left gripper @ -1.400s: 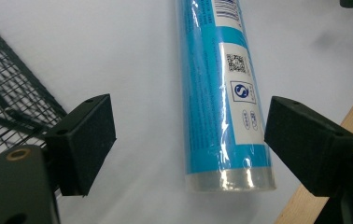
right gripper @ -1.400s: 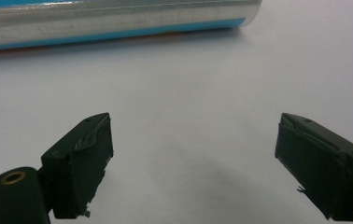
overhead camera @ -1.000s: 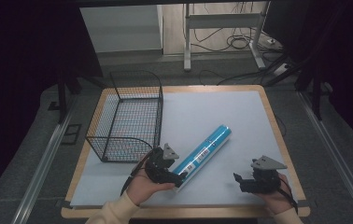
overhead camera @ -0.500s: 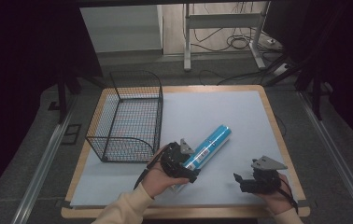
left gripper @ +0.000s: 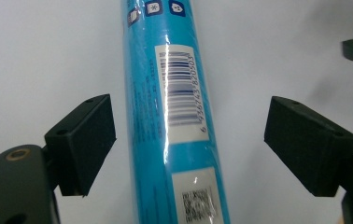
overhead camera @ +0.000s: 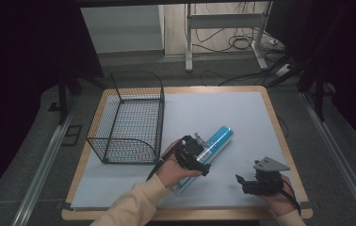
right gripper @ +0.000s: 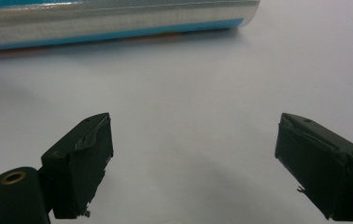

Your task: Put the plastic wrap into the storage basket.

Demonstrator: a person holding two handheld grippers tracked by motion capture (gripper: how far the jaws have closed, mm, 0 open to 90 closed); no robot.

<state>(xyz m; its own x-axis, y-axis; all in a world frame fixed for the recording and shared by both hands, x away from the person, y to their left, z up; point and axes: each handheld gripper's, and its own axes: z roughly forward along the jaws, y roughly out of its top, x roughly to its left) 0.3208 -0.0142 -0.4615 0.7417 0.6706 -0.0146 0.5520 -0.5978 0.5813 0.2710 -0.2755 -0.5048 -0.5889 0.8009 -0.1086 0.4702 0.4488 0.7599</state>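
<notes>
A long blue tube [overhead camera: 216, 139] with a barcode label lies diagonally on the white table sheet. My left gripper [overhead camera: 196, 157] is over the tube's near half, and the tube [left gripper: 174, 116] runs up between its two wide-apart jaws without either pad touching it. My right gripper [overhead camera: 249, 182] rests low near the front right edge, open with nothing between its jaws. In the right gripper view the tube [right gripper: 114, 21] lies across the top, a stretch of bare sheet away from the right gripper [right gripper: 193, 168].
A black wire basket [overhead camera: 129, 120] stands on the left part of the table, close to my left hand. The white sheet [overhead camera: 242, 113] covers a wooden-edged table [overhead camera: 279, 127]. Beyond the far edge are table legs and cables on the floor.
My left gripper has moved right and forward along the tube, from beside its near end to over it. The right gripper has stayed in place.
</notes>
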